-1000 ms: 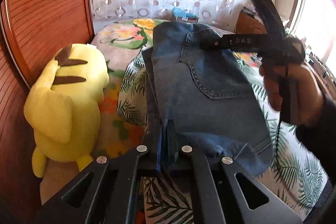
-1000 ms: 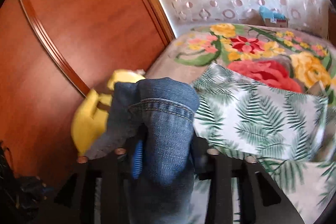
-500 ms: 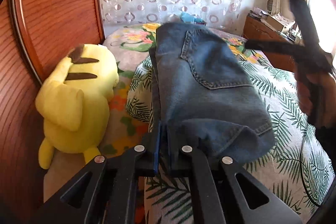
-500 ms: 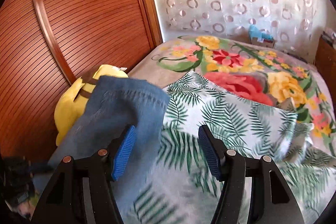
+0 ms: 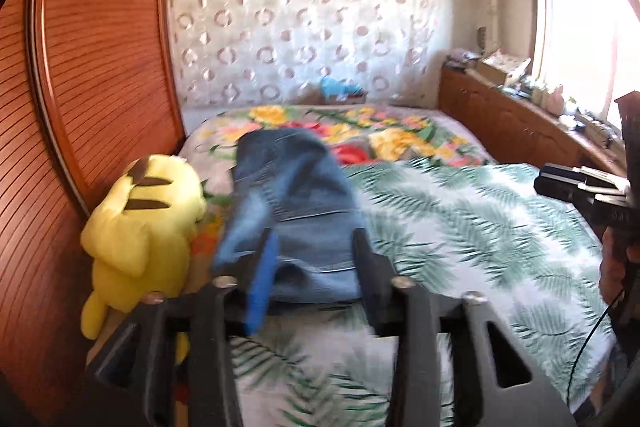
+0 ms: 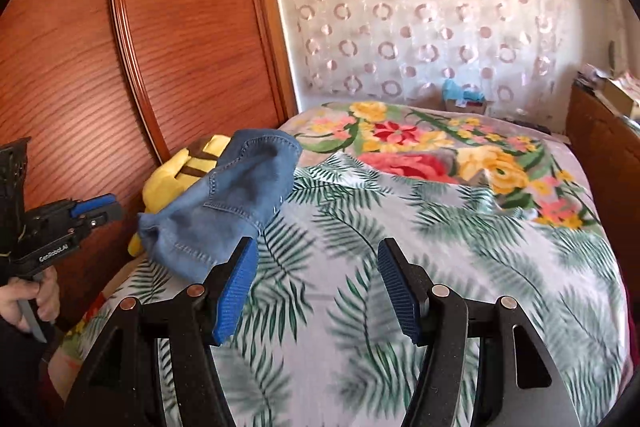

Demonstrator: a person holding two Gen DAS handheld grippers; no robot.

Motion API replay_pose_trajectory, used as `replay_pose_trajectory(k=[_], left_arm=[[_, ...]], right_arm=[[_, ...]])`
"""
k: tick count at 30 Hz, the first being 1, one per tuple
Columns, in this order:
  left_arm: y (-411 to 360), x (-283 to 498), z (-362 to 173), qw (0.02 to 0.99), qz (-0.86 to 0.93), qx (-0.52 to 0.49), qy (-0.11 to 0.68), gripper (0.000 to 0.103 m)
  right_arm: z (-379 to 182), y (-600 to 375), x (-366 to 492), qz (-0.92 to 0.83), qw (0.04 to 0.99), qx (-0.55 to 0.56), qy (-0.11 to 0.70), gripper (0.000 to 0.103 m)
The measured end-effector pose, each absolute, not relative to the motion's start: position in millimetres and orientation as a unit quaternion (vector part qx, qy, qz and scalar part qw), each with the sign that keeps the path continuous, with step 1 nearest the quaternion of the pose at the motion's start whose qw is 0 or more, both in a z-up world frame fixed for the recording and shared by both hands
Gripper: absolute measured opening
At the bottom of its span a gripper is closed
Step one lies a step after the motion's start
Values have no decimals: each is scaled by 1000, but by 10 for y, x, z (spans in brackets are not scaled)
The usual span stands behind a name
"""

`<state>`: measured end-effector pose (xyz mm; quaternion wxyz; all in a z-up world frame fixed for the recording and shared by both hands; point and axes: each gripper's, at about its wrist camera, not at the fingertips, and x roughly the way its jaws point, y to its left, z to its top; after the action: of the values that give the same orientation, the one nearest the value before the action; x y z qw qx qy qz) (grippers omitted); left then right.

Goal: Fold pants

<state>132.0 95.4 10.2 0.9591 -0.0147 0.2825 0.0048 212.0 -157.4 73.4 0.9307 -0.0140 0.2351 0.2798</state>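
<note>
Release has just happened: the left tool (image 5: 314,259) has just been opening off the folded blue denim pants (image 6: 224,203), the right tool (image 6: 316,287) stands wide and empty. Pants lie on the leaf-print bed cover (image 6: 400,227) beside a yellow plush toy (image 5: 140,227); folding looks finished.
</note>
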Motion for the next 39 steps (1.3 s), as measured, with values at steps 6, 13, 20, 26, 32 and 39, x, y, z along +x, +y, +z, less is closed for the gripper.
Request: replay_pose_trajectory(k=[6, 13, 20, 26, 32, 39], left_arm=[[490, 1204, 186, 962, -29, 8, 271, 49], [71, 1039, 300, 967, -57, 12, 250, 86], [-197, 832, 487, 971, -66, 13, 229, 86], [-342, 726, 638, 975, -74, 10, 211, 86], [-413, 655, 716, 977, -54, 3, 207, 86], [-444, 598, 709, 976, -35, -5, 214, 86]], right_arm=[[812, -1922, 1553, 255, 946, -12, 202, 64], [834, -2104, 1157, 230, 958, -8, 173, 64], [782, -2253, 782, 192, 969, -5, 158, 64], [801, -2338, 581, 173, 973, 4, 151, 72], [863, -2346, 454, 148, 980, 2, 136, 77], [852, -2258, 396, 134, 983, 2, 128, 77]])
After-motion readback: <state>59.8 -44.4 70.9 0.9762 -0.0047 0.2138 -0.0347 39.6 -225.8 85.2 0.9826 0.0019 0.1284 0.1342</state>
